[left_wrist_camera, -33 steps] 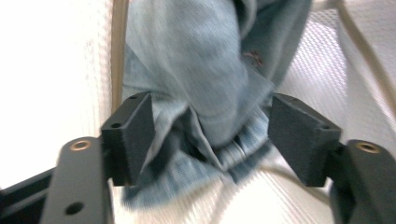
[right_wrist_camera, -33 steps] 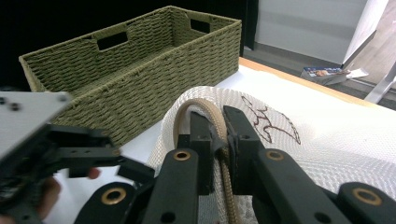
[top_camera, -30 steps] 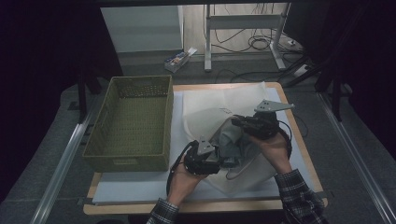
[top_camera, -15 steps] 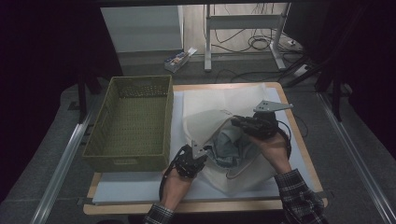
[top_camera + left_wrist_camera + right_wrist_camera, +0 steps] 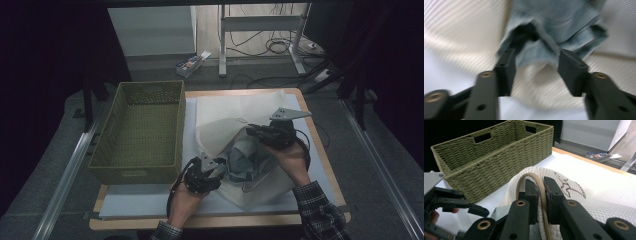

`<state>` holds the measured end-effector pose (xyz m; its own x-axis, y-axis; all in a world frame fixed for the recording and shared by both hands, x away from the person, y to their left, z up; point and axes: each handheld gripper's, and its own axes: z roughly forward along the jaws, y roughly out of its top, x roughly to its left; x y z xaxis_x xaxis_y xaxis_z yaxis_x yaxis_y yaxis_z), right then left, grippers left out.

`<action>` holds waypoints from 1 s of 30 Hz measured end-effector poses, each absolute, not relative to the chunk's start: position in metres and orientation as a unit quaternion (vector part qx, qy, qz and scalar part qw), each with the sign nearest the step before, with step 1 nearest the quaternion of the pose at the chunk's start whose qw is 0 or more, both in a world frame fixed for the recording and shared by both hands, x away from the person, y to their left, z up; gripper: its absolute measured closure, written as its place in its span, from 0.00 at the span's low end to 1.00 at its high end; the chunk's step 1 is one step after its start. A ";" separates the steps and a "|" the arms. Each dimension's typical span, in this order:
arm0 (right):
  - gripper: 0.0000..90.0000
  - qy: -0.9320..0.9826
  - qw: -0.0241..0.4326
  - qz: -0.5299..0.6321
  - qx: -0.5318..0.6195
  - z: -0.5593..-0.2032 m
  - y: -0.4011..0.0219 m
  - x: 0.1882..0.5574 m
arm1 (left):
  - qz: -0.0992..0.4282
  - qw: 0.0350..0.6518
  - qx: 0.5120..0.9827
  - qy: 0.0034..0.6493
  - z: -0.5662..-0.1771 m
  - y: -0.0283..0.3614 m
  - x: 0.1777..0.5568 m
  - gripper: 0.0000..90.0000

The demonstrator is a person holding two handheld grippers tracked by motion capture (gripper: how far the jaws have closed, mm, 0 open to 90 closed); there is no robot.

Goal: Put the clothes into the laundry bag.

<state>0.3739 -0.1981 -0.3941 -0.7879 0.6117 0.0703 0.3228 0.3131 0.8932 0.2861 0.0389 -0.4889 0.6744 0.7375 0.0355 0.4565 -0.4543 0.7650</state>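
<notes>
Holding the cream bag's cord handle pinched in the closed right gripper kept the mouth up, while the left gripper, jaws just reopening and empty around the blue garment at the opening, needed a deeper bite.

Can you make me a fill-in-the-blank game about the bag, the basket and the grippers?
1. The woven basket is coloured ____.
2. The right gripper is shut on the bag's rope ____.
3. The jeans sit in front of the ____ gripper's open jaws.
4. The white mesh bag lies on the table to the ____ of the basket in the high view.

Missing words: green; handle; left; right
</notes>
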 end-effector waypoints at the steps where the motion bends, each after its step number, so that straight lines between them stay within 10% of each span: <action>1: 0.90 0.798 0.142 0.508 0.292 -0.394 -0.198 0.374 | 0.183 0.380 0.837 0.349 -0.488 0.032 0.288 0.47; 7: 0.90 0.798 0.140 0.509 0.289 -0.393 -0.197 0.372 | 0.185 0.359 0.848 0.345 -0.493 -0.003 0.312 0.46; 12: 0.90 0.796 0.139 0.512 0.291 -0.392 -0.199 0.373 | 0.186 0.359 0.850 0.339 -0.489 -0.012 0.324 0.86; 20: 0.90 0.790 0.146 0.515 0.300 -0.391 -0.202 0.373 | 0.197 0.445 0.815 0.313 -0.447 -0.001 0.342 0.89; 30: 0.91 0.787 0.144 0.520 0.301 -0.387 -0.203 0.371 | 0.186 0.388 0.843 0.322 -0.476 -0.023 0.360 0.86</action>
<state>0.3708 -0.2033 -0.3869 -0.7777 0.6227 0.0858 0.3232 0.2790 0.9043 0.3595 -0.0232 -0.4764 0.7230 0.6879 0.0634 0.3996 -0.4914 0.7739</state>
